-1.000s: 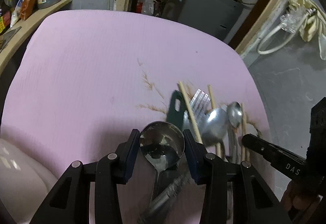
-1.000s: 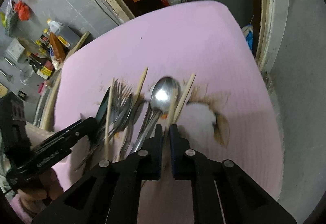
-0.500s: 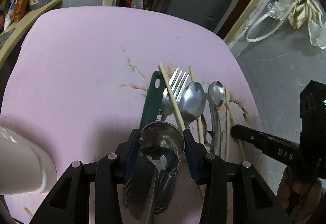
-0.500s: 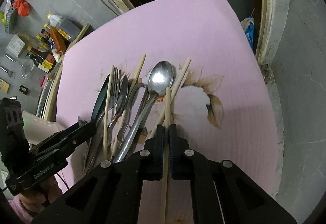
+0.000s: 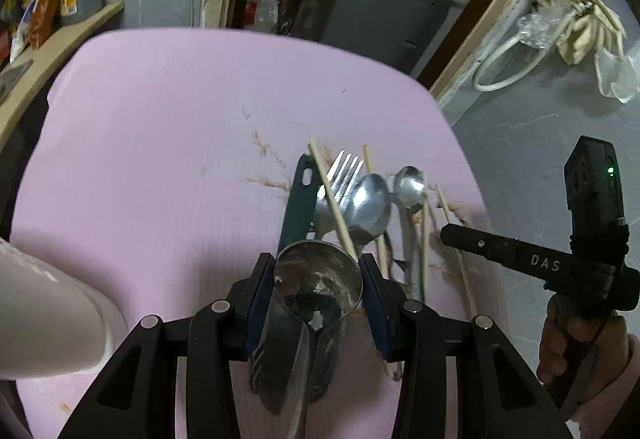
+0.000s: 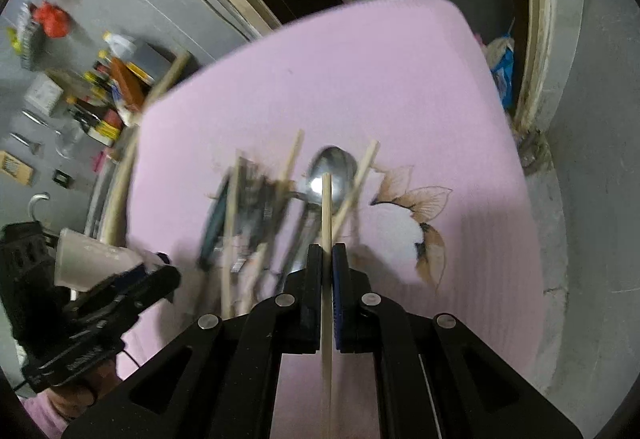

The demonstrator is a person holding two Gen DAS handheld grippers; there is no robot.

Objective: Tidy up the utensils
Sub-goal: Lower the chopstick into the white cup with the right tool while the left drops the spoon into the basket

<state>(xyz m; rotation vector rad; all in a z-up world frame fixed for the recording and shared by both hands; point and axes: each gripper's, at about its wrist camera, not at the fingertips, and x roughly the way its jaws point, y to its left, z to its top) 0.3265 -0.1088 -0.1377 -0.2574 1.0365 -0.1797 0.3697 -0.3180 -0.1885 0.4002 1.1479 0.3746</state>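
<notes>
A white cup [image 5: 48,315] sits at the far left in the left camera view, on the pink cloth [image 5: 160,159] that covers the table. The same cup shows low on the left in the right camera view, blurry.

Next comes the left claw [image 5: 318,293]. Its two blue pads press on the sides of a big shiny ladle [image 5: 318,279], so the claw is partly open and has hold of the ladle by its bowl. The ladle's handle runs down toward the camera.

Just past the ladle lies a pile of things to eat with. A dark green handle [image 5: 298,199] is on the left of the pile. A fork [image 5: 340,175] lies beside it, with a wooden stick [image 5: 332,199] slanting across it. Then come a big spoon [image 5: 368,203] and a smaller spoon [image 5: 410,185], side by side. More sticks lie among them and to the right of them. Brown leaf pictures are printed on the cloth under the pile.

On the right is the right claw [image 6: 327,255]. It is squeezed almost fully together on one chopstick [image 6: 327,207]. The chopstick pokes out in front of the claw, over the spoon in the pile, and also runs back toward the camera. A hand [image 5: 576,339] in a pink sleeve holds that claw, seen at the right edge of the left camera view.
</notes>
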